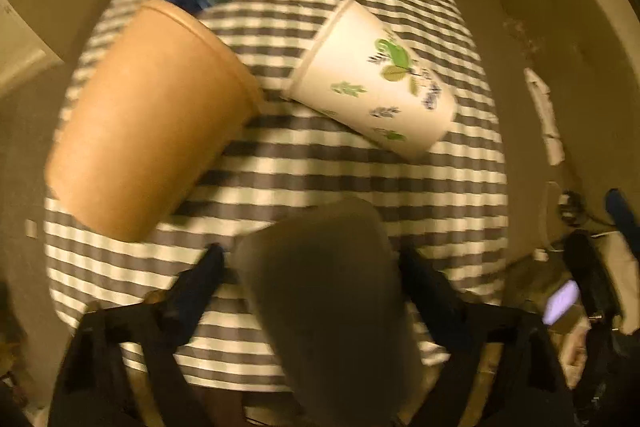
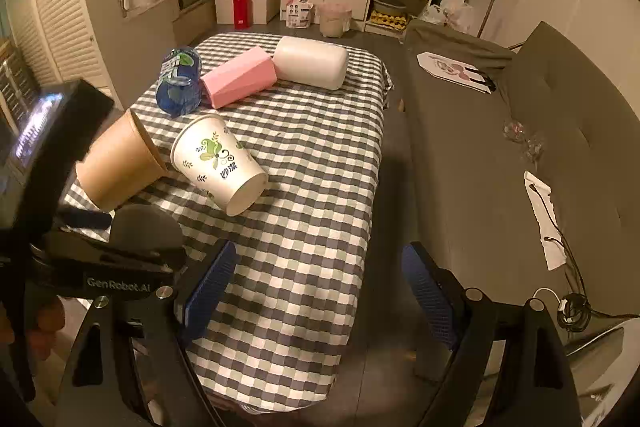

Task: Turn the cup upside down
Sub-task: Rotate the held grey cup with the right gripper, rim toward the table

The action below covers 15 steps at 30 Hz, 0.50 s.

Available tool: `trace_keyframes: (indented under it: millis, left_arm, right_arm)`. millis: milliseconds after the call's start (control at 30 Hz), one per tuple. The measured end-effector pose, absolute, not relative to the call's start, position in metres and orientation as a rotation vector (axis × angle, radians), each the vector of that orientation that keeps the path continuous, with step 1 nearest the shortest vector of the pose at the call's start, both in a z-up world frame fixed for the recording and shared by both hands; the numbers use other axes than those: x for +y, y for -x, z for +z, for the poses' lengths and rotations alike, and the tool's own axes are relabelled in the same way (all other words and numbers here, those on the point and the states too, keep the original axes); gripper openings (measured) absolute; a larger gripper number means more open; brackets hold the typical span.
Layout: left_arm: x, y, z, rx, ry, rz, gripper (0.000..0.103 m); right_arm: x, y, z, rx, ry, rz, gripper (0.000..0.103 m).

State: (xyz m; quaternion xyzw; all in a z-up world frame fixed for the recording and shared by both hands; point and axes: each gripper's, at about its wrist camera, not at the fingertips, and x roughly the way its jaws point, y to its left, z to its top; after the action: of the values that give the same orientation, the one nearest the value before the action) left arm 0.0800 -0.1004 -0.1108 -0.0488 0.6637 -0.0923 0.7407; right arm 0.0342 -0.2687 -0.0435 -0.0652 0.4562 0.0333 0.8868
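My left gripper (image 1: 316,267) is shut on a dark grey cup (image 1: 324,291) and holds it tilted above the checkered table (image 1: 320,179). The same cup (image 2: 144,227) and left gripper show at the left of the right wrist view. A white leaf-printed paper cup (image 1: 372,79) (image 2: 218,163) lies on its side on the cloth. A brown paper cup (image 1: 152,119) (image 2: 120,163) lies on its side beside it. My right gripper (image 2: 316,287) is open and empty above the table's near right edge.
A blue water bottle (image 2: 180,83), a pink box (image 2: 238,77) and a white cylinder (image 2: 312,61) lie at the table's far end. A grey sofa (image 2: 520,147) runs along the right. Cabinets and a fridge stand at the back.
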Motion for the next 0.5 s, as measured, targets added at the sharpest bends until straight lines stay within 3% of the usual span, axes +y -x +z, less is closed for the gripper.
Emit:
trace_keyframes:
  millis: [233,500]
  left_arm:
    - [-0.106,-0.076,-0.091,1.357,0.019,-0.183,0.081]
    - [-0.098,-0.046,-0.064,0.943,-0.084,-0.072,0.08]
  right_arm:
    - [-0.274,-0.031,-0.036,0.913,0.102,0.066,0.085]
    - [-0.275,-0.029,-0.032,0.884,0.104,0.05,0.085]
